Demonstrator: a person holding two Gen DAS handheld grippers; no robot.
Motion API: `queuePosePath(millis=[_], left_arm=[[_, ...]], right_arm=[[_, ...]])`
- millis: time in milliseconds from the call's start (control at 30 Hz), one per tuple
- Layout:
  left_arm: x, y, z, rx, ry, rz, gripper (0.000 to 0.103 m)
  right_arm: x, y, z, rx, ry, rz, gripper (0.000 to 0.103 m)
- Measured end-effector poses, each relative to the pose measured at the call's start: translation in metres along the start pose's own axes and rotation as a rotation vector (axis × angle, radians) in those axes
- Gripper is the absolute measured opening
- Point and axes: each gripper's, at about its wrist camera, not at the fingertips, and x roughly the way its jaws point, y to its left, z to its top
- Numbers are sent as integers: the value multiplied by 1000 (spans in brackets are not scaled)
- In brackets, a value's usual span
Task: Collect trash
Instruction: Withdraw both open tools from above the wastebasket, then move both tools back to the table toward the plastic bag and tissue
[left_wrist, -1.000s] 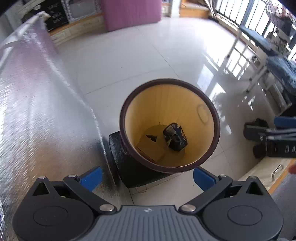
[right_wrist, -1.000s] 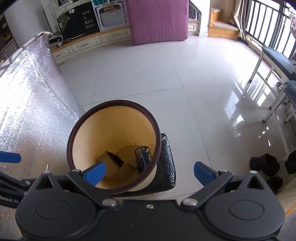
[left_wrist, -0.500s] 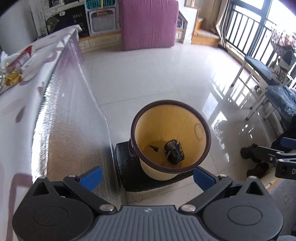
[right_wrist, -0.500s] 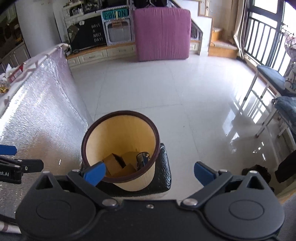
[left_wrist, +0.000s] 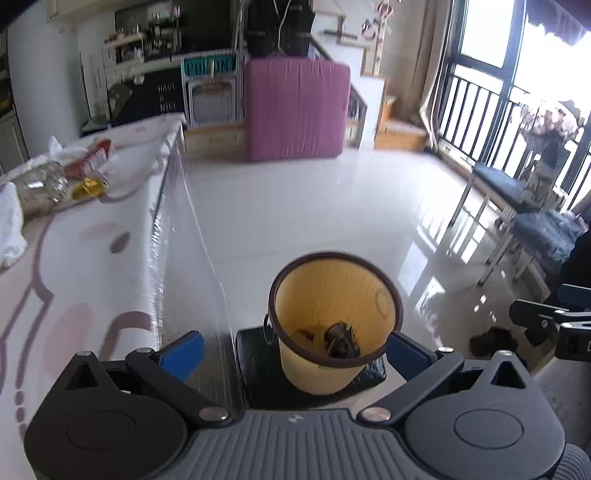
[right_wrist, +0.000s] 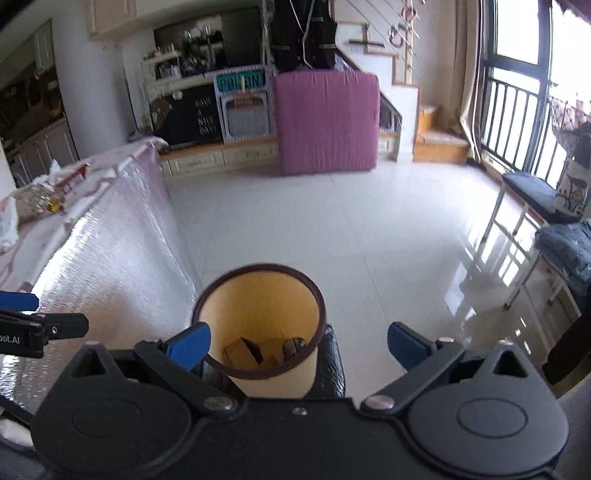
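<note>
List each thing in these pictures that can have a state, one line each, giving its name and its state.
Left gripper: open, holding nothing.
Right gripper: open, holding nothing.
Yellow bin: upright, lidless, on a black mat.
Cardboard piece: inside the bin.
Dark crumpled item: inside the bin.
Table litter: lying on the tabletop, not yet collected.

Left hand-held gripper (left_wrist: 293, 349) and right hand-held gripper (right_wrist: 298, 343), both wide open, empty.

A yellow bin (left_wrist: 334, 321) with a dark brown rim is seen upright on a black mat (left_wrist: 255, 365) at lower centre. A cardboard box (right_wrist: 242, 350) and a dark crumpled item (left_wrist: 341, 341) are held inside. More litter (left_wrist: 55, 177) is seen on the bench (left_wrist: 74, 266) at upper left.
</note>
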Motion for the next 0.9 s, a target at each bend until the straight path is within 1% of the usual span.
queuePosePath(millis=[167,367,433,500,633,767,900], left_arm=[[-35,9,-9,-2,-95,10,103],[-77,38,-23,-46,-201,29,103],[-89,50,-28,-57,-237,60,103],[-101,63,-32,-66,-271,106,103],[-123,96,-39,-95,-333,170,103],[-145,128,-53,-111,-398,208,103],[-162,163,-69,-96,-449,288,103]], right_arm=[[-26,12,-4,1,-81,18,103],[-51,38,-9,-11,-184,46,103],[-60,50,-12,-32,-217,59,103],[-64,64,-12,-55,-248,74,103],[-67,97,-13,-105,-309,113,103],[-65,133,-12,-132,-325,176,103],[-64,169,-7,-164,-339,224,103]])
